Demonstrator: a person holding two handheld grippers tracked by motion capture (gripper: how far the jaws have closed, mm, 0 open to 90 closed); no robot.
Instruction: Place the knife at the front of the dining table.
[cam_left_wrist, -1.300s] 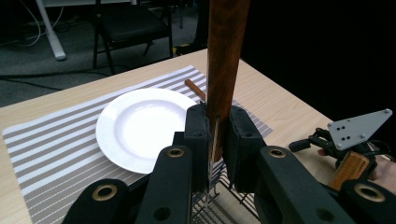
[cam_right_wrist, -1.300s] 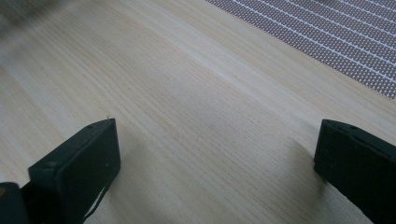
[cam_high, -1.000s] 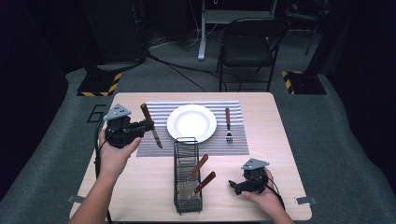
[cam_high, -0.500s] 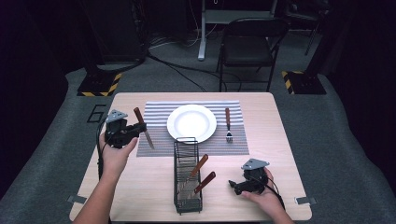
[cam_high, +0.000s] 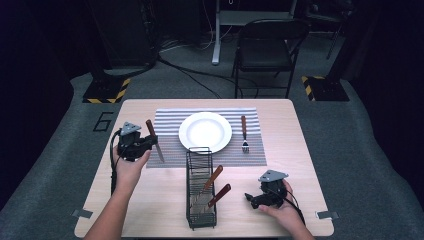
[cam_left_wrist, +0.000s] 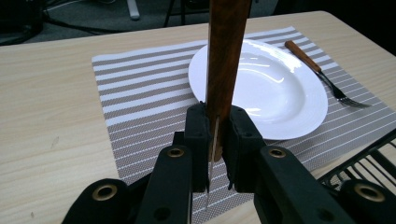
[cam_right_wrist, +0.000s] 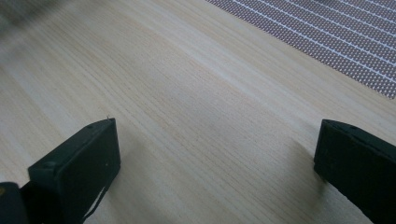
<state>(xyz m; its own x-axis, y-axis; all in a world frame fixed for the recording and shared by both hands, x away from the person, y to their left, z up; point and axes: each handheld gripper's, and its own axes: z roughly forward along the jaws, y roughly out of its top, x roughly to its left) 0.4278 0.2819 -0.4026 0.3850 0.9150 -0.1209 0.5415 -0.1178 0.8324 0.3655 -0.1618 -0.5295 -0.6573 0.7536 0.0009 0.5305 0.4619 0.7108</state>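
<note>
Room: dark floor behind the table, a black folding chair (cam_high: 269, 55) and cables beyond the far edge, yellow-black striped blocks at both far corners.
Table: pale wood table (cam_high: 300, 150) with a striped placemat (cam_high: 170, 122) across its far half.
Placemat: carries a white plate (cam_high: 205, 132) at its middle and a fork (cam_high: 244, 134) with a wooden handle just right of the plate, tines toward the person.
Rack: a black wire caddy (cam_high: 200, 187) stands at the mat's near edge, between the two hands, with two wooden-handled utensils leaning in it.
Left gripper: left gripper (cam_high: 145, 142) is at the mat's left edge, jaws clamped on a knife (cam_high: 153, 137); wooden handle points up, blade slants down over the mat.
Left gripper view: knife (cam_left_wrist: 226, 51) is pinched at the junction of handle and blade, with the plate (cam_left_wrist: 280, 88), fork (cam_left_wrist: 317, 72) and a corner of the caddy (cam_left_wrist: 369, 161) beyond.
Right gripper: right gripper (cam_high: 256, 199) rests low on the table at the near right, apart from the caddy.
Right gripper view: jaws stand wide apart with bare wood between them and a corner of the placemat (cam_right_wrist: 336, 37) ahead.
</note>
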